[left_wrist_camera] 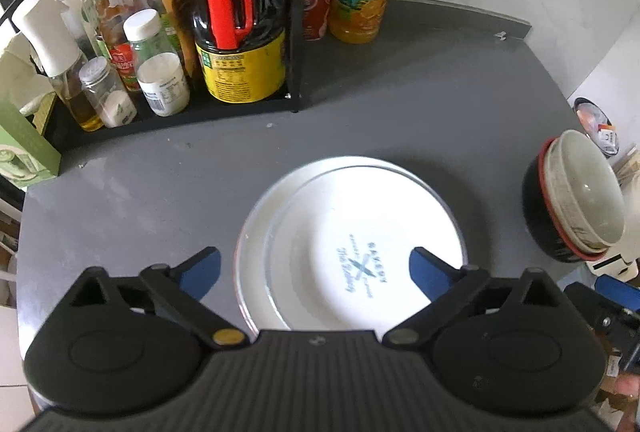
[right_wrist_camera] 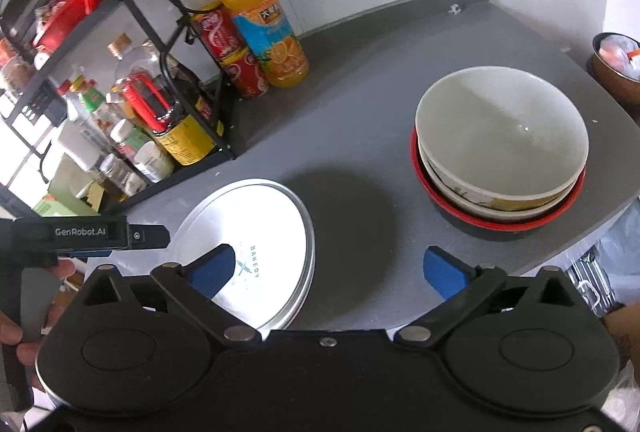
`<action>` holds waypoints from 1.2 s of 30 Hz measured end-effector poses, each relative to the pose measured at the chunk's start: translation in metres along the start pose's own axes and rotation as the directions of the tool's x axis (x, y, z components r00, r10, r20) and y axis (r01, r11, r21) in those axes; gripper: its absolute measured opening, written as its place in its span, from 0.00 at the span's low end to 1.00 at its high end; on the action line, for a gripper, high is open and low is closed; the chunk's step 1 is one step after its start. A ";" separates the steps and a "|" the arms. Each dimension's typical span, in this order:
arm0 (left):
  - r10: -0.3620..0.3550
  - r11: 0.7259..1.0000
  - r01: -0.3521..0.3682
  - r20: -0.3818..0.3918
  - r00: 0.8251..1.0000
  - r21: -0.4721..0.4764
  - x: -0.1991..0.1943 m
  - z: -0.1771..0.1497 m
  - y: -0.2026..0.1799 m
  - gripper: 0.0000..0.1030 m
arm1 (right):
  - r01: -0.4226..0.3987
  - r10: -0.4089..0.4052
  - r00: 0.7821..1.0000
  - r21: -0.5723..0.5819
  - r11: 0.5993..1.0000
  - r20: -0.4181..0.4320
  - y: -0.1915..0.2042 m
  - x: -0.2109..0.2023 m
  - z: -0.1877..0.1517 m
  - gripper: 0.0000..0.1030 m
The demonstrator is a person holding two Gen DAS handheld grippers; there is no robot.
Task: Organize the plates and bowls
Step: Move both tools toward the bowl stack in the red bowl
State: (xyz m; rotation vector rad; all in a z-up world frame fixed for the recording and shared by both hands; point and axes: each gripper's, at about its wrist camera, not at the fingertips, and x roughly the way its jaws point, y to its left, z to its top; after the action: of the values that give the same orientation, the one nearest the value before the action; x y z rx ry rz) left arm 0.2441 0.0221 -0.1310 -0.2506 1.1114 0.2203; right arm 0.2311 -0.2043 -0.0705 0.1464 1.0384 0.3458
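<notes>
Two white plates are stacked on the grey counter; the top plate (left_wrist_camera: 360, 248) carries a blue bakery print, and the stack also shows in the right wrist view (right_wrist_camera: 256, 236). To the right stands a stack of bowls (right_wrist_camera: 500, 148): a cream bowl nested in others inside a black bowl with a red rim (left_wrist_camera: 576, 200). My left gripper (left_wrist_camera: 316, 268) is open and empty, just above the near edge of the plates. My right gripper (right_wrist_camera: 332, 268) is open and empty, between the plates and the bowls. The left gripper's body (right_wrist_camera: 88, 232) shows at the left of the right wrist view.
A black wire rack (left_wrist_camera: 294, 32) with sauce bottles and jars stands at the back left. An orange juice bottle (right_wrist_camera: 260, 20) and red cans (right_wrist_camera: 236, 56) stand beside it by the wall. A dark bowl (right_wrist_camera: 616, 60) sits past the counter's right edge.
</notes>
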 end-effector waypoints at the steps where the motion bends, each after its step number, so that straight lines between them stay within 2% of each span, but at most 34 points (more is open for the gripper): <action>1: 0.003 1.000 -0.003 -0.004 1.000 -0.003 -0.002 -0.002 -0.003 1.00 | 0.005 -0.005 1.000 -0.003 1.000 -0.001 -0.001 -0.002 0.000 1.00; 4: -0.017 1.000 0.017 -0.012 1.000 -0.004 -0.009 -0.005 -0.012 1.00 | 0.000 0.001 1.000 -0.022 1.000 0.011 -0.008 -0.012 0.000 1.00; 8: -0.012 1.000 0.012 0.011 1.000 -0.009 -0.017 -0.009 -0.028 1.00 | -0.008 0.008 1.000 -0.015 1.000 0.025 -0.023 -0.023 0.002 1.00; 11: -0.039 0.999 0.040 0.029 0.999 -0.015 -0.022 -0.007 -0.040 1.00 | -0.007 0.007 0.999 -0.018 1.000 0.035 -0.034 -0.030 0.003 1.00; 20: -0.032 0.999 0.033 0.073 0.997 -0.005 -0.032 -0.001 -0.081 1.00 | -0.014 0.016 0.997 -0.034 0.999 0.073 -0.065 -0.057 0.018 1.00; 31: -0.071 0.997 0.072 0.052 0.996 -0.032 -0.026 -0.007 -0.131 1.00 | -0.020 0.022 0.998 -0.026 0.999 0.054 -0.107 -0.055 0.033 1.00; 36: -0.050 0.997 0.052 0.044 0.998 -0.052 -0.016 -0.003 -0.147 1.00 | -0.023 0.024 0.998 -0.016 1.000 0.051 -0.127 -0.050 0.040 1.00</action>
State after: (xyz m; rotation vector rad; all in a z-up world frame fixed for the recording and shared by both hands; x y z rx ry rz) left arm 0.2788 -0.1196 -0.1050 -0.3201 1.0564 0.2095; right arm 0.2690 -0.3388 -0.0450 0.1524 0.9838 0.3695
